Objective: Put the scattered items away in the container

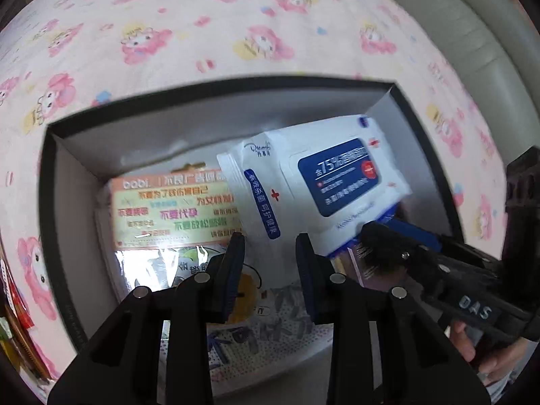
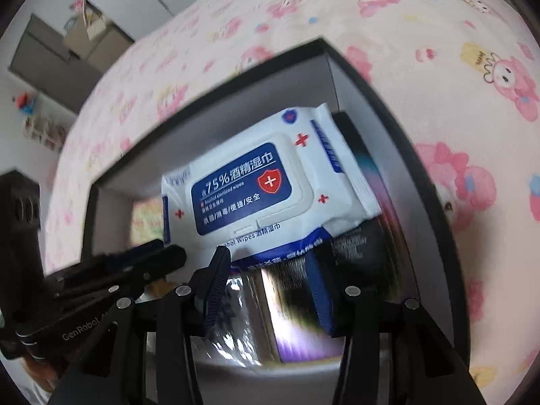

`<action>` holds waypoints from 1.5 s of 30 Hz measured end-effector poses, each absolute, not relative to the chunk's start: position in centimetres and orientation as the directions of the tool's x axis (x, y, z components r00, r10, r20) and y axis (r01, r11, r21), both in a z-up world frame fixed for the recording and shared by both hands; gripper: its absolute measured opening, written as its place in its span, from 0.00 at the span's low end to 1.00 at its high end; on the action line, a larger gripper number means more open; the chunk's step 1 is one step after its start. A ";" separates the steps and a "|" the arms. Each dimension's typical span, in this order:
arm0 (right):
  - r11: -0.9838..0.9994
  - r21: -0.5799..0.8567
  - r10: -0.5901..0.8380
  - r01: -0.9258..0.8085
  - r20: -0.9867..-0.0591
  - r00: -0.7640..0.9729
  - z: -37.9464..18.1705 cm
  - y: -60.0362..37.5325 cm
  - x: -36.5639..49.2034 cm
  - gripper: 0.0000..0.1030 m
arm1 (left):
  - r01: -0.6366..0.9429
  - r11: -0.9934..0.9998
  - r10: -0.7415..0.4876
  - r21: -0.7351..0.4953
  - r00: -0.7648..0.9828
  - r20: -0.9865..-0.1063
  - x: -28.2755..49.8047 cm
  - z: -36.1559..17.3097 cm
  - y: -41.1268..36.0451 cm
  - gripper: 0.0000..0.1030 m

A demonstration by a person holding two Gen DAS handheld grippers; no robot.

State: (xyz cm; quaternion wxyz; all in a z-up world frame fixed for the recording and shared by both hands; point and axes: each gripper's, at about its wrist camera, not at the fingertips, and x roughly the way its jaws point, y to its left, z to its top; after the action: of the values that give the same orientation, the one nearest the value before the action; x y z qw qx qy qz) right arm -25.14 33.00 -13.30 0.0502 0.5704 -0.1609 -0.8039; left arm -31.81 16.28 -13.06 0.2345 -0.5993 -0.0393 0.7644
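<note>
A dark-rimmed box (image 1: 47,202) (image 2: 422,168) sits on a pink cartoon-print sheet. Inside it a white and blue wipes pack (image 1: 263,182) (image 2: 253,189) lies tilted, overlapping an orange and green labelled packet (image 1: 168,209) and leaning on a black item (image 2: 357,155). A clear-wrapped cartoon package (image 1: 266,320) covers the box floor. My left gripper (image 1: 270,246) (image 2: 168,249) hangs open over the box with nothing between its fingers. My right gripper (image 2: 268,270) (image 1: 388,236) stands open, and the near edge of the wipes pack lies between its fingertips.
The pink sheet (image 1: 236,33) surrounds the box on all sides. A grey-green cushion (image 1: 472,17) lies at the far right. Colourful packets (image 1: 13,320) sit beyond the box's left wall. A hand (image 1: 472,344) holds the right gripper. A cardboard box (image 2: 84,33) stands on a cabinet in the background.
</note>
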 end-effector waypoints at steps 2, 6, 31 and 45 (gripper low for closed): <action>-0.939 0.326 -0.269 -0.110 -0.896 -0.354 -13.2 33.1 -25.2 0.41 | -0.294 -0.889 0.416 -0.351 -0.201 -0.887 -31.5 -12.3 15.4 0.29; -0.930 0.346 -0.279 -0.125 -0.885 -0.373 -12.9 33.2 -25.2 0.41 | -0.234 -0.914 0.385 -0.332 -0.240 -0.891 -33.0 -12.1 14.5 0.29; -0.902 0.383 -0.273 -0.199 -0.864 -0.424 -12.4 35.2 -25.3 0.41 | -0.206 -0.880 0.467 -0.428 -0.201 -0.861 -31.5 -13.5 16.5 0.29; -0.964 0.204 -0.097 -0.170 -0.866 -0.490 -9.1 32.5 -22.0 0.44 | -0.290 -0.904 0.413 -0.314 -0.404 -0.816 -26.7 -8.5 14.1 0.60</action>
State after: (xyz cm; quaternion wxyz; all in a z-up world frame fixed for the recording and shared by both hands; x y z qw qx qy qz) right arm -21.96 32.53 -9.14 -0.0213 0.5046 -0.1323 -0.8529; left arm -26.74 14.13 -8.54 0.2104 -0.5035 -0.0609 0.8358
